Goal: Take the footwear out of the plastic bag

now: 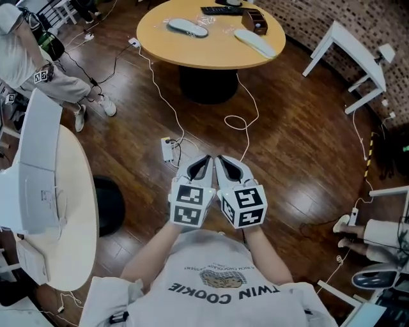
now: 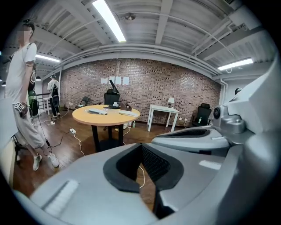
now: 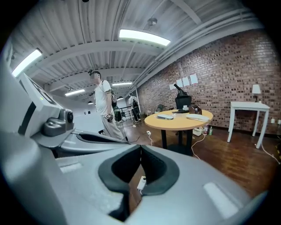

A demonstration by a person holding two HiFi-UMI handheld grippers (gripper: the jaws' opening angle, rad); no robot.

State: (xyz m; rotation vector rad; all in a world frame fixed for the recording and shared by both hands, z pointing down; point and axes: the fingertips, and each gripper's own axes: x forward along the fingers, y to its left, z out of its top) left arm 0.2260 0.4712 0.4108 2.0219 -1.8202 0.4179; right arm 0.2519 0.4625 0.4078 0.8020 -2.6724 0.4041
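Two pale, flat pieces of footwear lie on the round wooden table (image 1: 153,39) far ahead of me: one (image 1: 187,27) at its left, one (image 1: 254,42) at its right. I cannot tell whether a plastic bag wraps them. I hold both grippers side by side close to my chest, well short of the table. The left gripper (image 1: 203,161) is shut with nothing in it, and so is the right gripper (image 1: 223,161). In the left gripper view the shut left gripper (image 2: 141,147) points toward the table (image 2: 105,115). The right gripper (image 3: 140,149) faces the same table (image 3: 178,118).
A brown box (image 1: 254,20) and a black flat device (image 1: 221,10) also sit on the table. Cables and a power strip (image 1: 168,150) lie on the wooden floor between me and it. A white table (image 1: 354,57) stands at right, a white round table (image 1: 64,211) at left, a person (image 1: 38,64) beyond.
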